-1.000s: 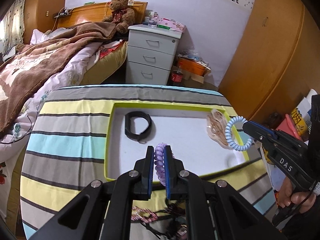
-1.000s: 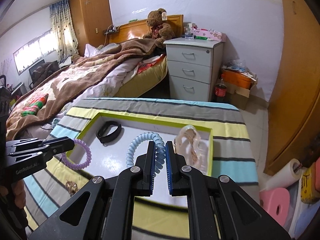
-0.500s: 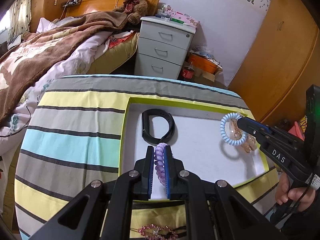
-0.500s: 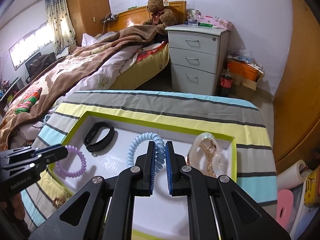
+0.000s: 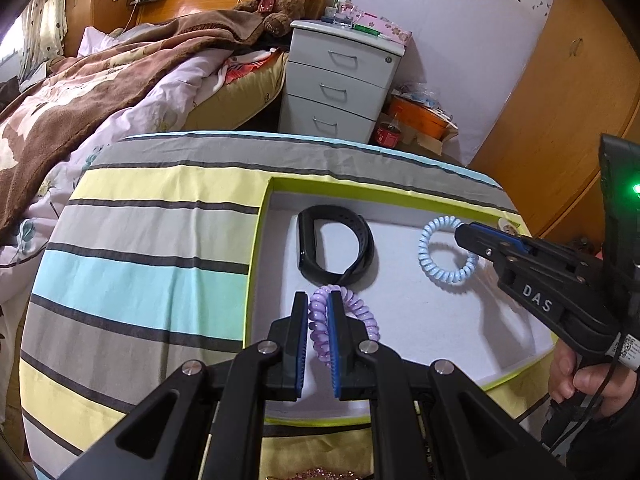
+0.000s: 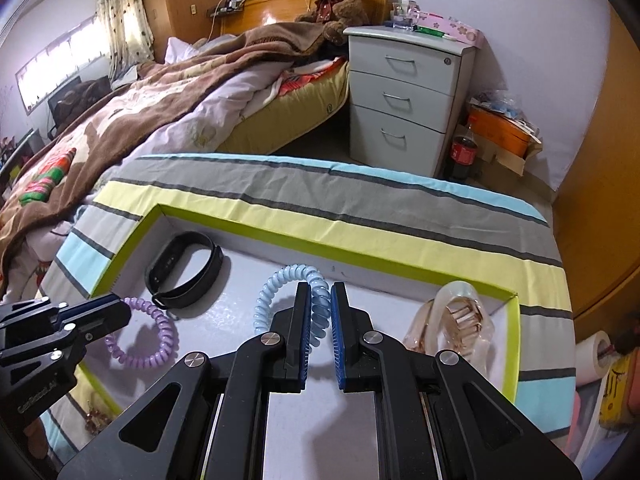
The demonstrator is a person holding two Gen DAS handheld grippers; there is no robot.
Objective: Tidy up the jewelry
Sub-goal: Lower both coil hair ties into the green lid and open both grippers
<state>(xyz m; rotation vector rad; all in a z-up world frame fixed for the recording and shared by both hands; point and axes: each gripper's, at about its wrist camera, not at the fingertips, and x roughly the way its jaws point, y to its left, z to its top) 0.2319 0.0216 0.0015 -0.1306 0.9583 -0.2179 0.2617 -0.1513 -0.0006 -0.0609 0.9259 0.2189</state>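
A shallow white tray with a green rim (image 5: 256,264) (image 6: 132,240) lies on the striped cloth. My left gripper (image 5: 318,306) (image 6: 120,312) is shut on a purple spiral hair tie (image 5: 360,316) (image 6: 160,344), held low over the tray's near left part. My right gripper (image 6: 320,298) (image 5: 460,232) is shut on a light blue spiral hair tie (image 6: 272,292) (image 5: 436,272) over the tray's middle. A black wristband (image 5: 340,248) (image 6: 184,276) lies in the tray's far left corner. A clear pink hair claw (image 6: 456,320) rests at the tray's right end.
The striped cloth (image 5: 140,272) covers a round table. More pink and dark hair pieces (image 5: 320,474) (image 6: 96,420) lie on the cloth just in front of the tray. A bed (image 6: 120,120), a grey drawer unit (image 6: 404,96) and a wooden wardrobe (image 5: 568,80) stand behind.
Both grippers have come forward and down over the tray with their hair ties. The purple tie now hangs inside the tray beside the wristband; the blue tie has shifted left, away from the pink claw.
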